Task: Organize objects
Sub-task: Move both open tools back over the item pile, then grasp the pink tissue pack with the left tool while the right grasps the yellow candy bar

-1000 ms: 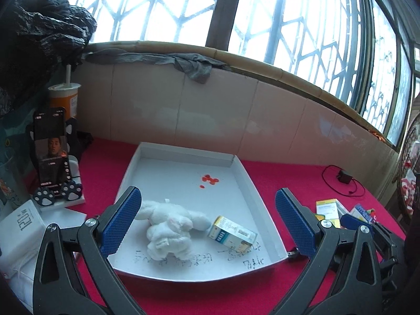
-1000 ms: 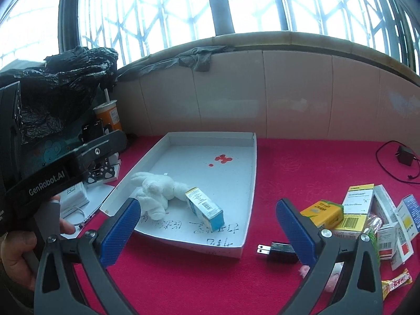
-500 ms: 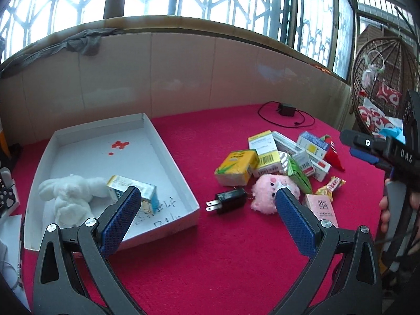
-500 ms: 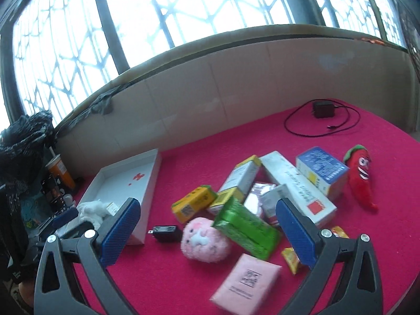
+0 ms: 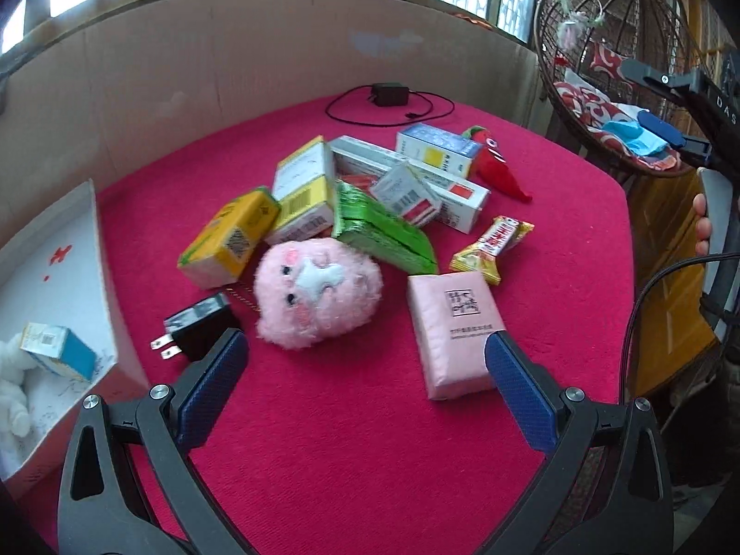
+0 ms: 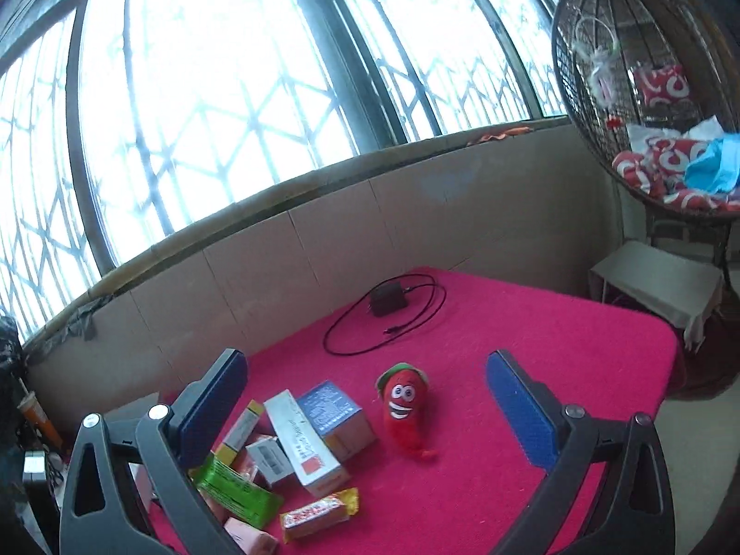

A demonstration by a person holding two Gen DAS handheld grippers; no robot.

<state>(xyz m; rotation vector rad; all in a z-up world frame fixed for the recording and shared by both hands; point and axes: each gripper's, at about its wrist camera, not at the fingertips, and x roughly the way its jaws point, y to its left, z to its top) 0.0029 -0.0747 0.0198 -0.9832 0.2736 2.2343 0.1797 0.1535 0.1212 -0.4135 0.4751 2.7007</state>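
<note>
My left gripper [image 5: 365,384] is open and empty, just in front of a pink plush toy [image 5: 319,293] and a pink packet [image 5: 455,330]. Behind them lies a pile: yellow box [image 5: 229,238], green packet [image 5: 381,229], several white boxes [image 5: 407,185], a red chili plush [image 5: 497,162], a snack bar [image 5: 492,243] and a black plug [image 5: 196,323]. The white tray [image 5: 99,273] at left holds a white plush [image 5: 11,384] and a small box [image 5: 58,351]. My right gripper [image 6: 365,402] is open and empty above the chili plush [image 6: 404,407] and boxes [image 6: 305,439].
A black charger with its cable [image 5: 388,95] lies at the back of the red table, also in the right wrist view [image 6: 388,303]. A tiled wall runs behind. A hanging wicker chair [image 6: 647,69] and a small stool [image 6: 656,282] stand past the table's right edge.
Both grippers have swung right, away from the tray. The left now faces the pile close up; the right looks over the chili plush and the table's right end. Both stay open.
</note>
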